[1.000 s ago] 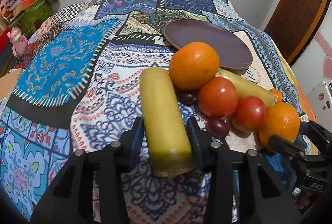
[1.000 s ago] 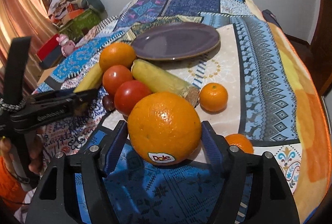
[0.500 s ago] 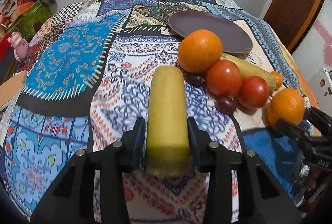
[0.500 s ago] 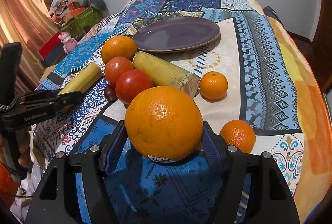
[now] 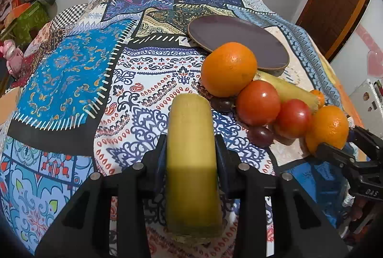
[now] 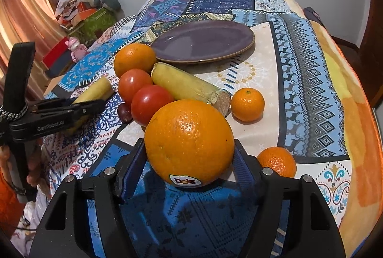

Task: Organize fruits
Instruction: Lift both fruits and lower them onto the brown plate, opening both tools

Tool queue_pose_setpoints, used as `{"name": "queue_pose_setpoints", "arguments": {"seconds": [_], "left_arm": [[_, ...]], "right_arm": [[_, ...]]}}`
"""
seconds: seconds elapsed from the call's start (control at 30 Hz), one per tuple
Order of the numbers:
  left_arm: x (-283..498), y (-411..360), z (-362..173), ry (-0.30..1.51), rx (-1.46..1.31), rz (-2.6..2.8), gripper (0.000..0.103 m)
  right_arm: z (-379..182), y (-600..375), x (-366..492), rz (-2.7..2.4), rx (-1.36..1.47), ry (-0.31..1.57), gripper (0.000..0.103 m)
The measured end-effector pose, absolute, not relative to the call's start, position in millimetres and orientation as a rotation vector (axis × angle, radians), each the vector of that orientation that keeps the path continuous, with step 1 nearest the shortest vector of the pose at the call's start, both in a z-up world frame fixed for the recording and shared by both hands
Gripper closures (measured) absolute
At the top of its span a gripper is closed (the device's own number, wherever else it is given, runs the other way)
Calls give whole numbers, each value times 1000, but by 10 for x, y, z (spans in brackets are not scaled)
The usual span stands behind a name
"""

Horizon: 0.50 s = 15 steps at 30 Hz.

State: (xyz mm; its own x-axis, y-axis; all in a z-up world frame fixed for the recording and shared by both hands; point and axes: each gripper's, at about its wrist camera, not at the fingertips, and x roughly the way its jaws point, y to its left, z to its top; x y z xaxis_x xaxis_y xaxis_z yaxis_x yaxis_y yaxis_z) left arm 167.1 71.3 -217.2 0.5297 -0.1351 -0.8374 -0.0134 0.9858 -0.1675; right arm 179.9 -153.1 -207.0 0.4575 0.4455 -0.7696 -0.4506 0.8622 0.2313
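Your left gripper [image 5: 191,157] is clamped on a yellow-green cut banana piece [image 5: 192,162], both black fingers pressed against its sides, the piece pointing away from you above the patterned patchwork cloth [image 5: 71,81]. Your right gripper [image 6: 189,162] pinches a large round orange with a Dole sticker [image 6: 189,140]; its blue-padded fingers hug both sides of the fruit over the dark blue patch of cloth.

From the right wrist view, the oval purple ceramic plate [image 6: 203,42] lies further back on the cloth, bare. In front of it sits a cluster: a second orange [image 6: 134,59] touching the plate's near-left rim, two red tomatoes [image 6: 134,82] [image 6: 150,102] just beside each other, and another cut banana piece [image 6: 189,85] lying diagonally behind them. A dark grape [image 6: 124,112] peeks out left of the nearer tomato. A small mandarin [image 6: 247,104] rests just right of the banana's cut end, and another mandarin [image 6: 277,162] lies near your right finger. Your left gripper shows at the left edge of that view, level with the tomatoes.

In the left wrist view a second grape [image 5: 221,103] lies between the orange and your held banana.
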Motion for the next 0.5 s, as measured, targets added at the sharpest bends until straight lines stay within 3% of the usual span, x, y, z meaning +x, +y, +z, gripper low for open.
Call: {"name": "queue_pose_setpoints", "arguments": {"seconds": [0.5], "left_arm": [[1684, 623, -1538, 868, -113, -85, 66]], "right_arm": [[-1595, -1713, 1977, 528, 51, 807, 37]]}}
